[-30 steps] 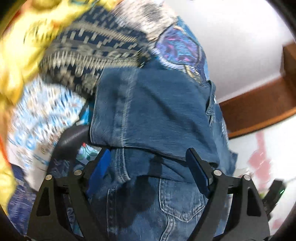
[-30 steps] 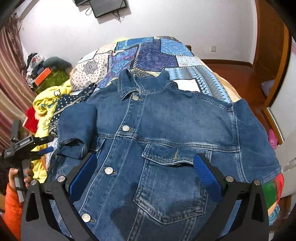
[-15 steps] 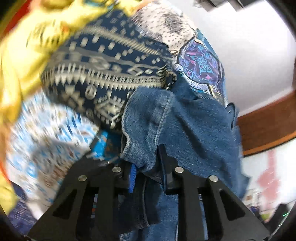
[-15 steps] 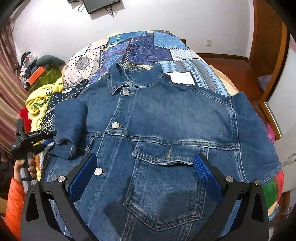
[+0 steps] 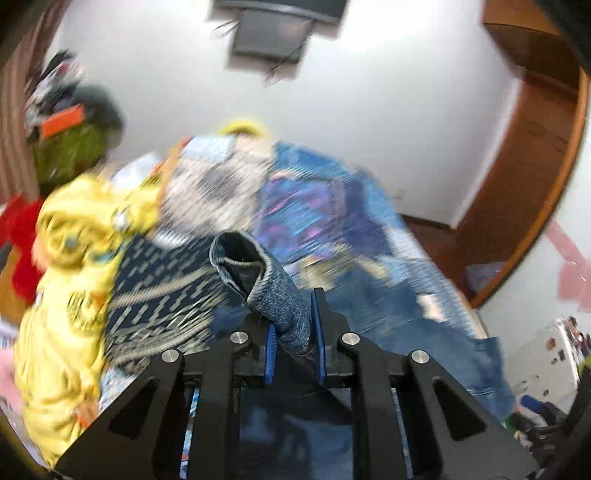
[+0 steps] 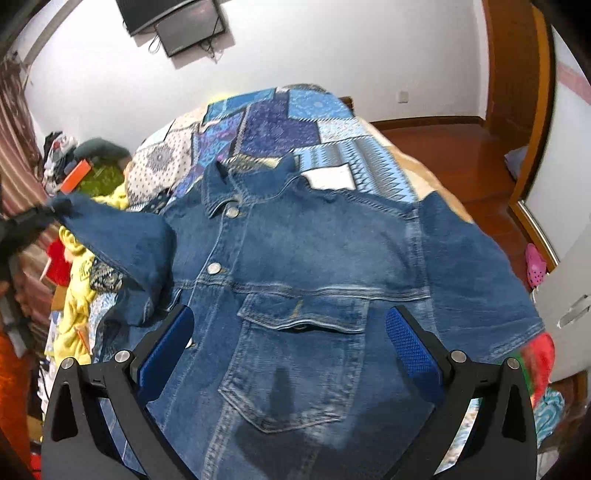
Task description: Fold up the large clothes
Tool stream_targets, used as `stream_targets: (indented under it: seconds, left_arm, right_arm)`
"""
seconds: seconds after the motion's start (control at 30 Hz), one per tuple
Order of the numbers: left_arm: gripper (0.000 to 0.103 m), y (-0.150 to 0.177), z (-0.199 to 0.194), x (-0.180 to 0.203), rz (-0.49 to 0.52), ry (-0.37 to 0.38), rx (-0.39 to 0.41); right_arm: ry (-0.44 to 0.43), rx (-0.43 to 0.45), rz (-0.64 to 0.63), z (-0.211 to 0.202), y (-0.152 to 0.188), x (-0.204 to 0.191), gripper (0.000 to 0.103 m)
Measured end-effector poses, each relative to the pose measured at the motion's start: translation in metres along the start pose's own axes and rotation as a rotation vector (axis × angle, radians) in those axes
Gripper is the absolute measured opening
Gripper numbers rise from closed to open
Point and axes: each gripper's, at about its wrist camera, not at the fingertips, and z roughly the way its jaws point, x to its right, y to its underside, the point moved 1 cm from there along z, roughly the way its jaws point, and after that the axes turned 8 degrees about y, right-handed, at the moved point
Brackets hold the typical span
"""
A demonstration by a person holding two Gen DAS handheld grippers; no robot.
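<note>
A blue denim jacket (image 6: 314, 251) lies front up and buttoned on the bed. Its left sleeve (image 6: 122, 236) is lifted off the bed at the picture's left, held at the cuff by my left gripper (image 6: 33, 221). In the left wrist view the cuff (image 5: 255, 273) stands up between the blue pads of the left gripper (image 5: 293, 325); the jaws are closing and press on the denim. My right gripper (image 6: 289, 317) hovers open over the chest pocket (image 6: 295, 365) with nothing between its fingers.
A patchwork bedspread (image 6: 280, 122) covers the bed. A yellow garment (image 5: 74, 258), a dark patterned garment (image 5: 162, 288) and red cloth (image 6: 59, 262) lie along the bed's left side. A screen (image 6: 177, 22) hangs on the far wall. Wooden floor and door frame (image 6: 517, 92) lie right.
The left gripper shut on the sleeve cuff and rose with it, rolling, so the sleeve now hangs lifted. The right gripper shifted a little over the jacket, still open.
</note>
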Motion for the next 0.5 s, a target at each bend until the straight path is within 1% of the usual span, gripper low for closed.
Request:
stream_targets:
  seconds: [0.03,0.1,0.13,0.23,0.3,0.33,0.4,0.5]
  left_arm:
    - [0.016,-0.006,-0.003,0.022,0.033,0.025,0.01]
    - [0.016,-0.014,0.0,0.051,0.072,0.061,0.013]
    - [0.016,-0.016,0.004,0.072,0.094,0.093,0.01]
    - [0.016,-0.015,0.02,0.115,0.139,0.168,-0.017]
    - [0.015,-0.004,0.039,0.144,0.169,0.199,-0.048]
    - [0.013,0.004,0.053,0.161,0.182,0.216,-0.076]
    - [0.012,0.021,0.078,0.184,0.188,0.251,-0.138]
    - [0.012,0.05,0.108,0.208,0.198,0.282,-0.222]
  right_arm:
    - [-0.002,0.005,0.006,-0.003,-0.001,0.005,0.103]
    - [-0.007,0.016,0.015,-0.009,-0.003,0.016,0.103]
    - [0.002,0.024,0.019,-0.012,-0.004,0.021,0.103]
    - [0.039,0.043,0.024,-0.018,-0.005,0.037,0.103]
    - [0.055,0.049,0.032,-0.022,-0.004,0.048,0.103]
    - [0.061,0.049,0.039,-0.023,-0.003,0.054,0.103]
    - [0.072,0.046,0.051,-0.025,0.0,0.064,0.103]
    - [0.095,0.036,0.066,-0.025,0.005,0.076,0.103]
